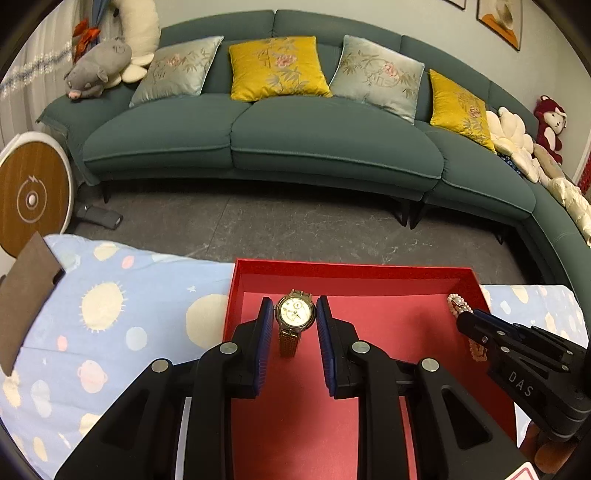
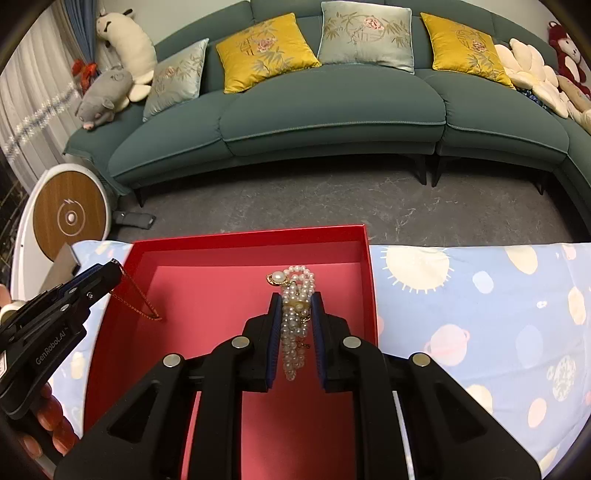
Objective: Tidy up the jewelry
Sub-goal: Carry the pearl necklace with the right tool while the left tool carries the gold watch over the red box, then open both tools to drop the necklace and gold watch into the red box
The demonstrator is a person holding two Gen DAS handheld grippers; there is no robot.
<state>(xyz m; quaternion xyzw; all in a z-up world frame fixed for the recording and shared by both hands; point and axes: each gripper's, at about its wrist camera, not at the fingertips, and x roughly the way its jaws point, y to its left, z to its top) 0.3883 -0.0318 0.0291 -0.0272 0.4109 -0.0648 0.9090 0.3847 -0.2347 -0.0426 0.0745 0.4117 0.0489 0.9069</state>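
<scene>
Your left gripper [image 1: 290,317] has its jaws clenched on a gold wristwatch [image 1: 294,314], gripping the round case from both sides while the band hangs down over the red box [image 1: 351,271]. Your right gripper [image 2: 295,306] has its jaws clamped on a bunched pearl necklace [image 2: 293,321], whose strands dangle between the pads above the same box. The box sits on a tabletop covered with a blue planet-print cloth [image 2: 480,295].

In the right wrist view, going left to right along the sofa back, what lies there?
White long plush toy → grey plush pig → pale blue embroidered cushion → yellow embroidered cushion → second pale blue cushion → second yellow cushion → dark red plush bear.
</scene>
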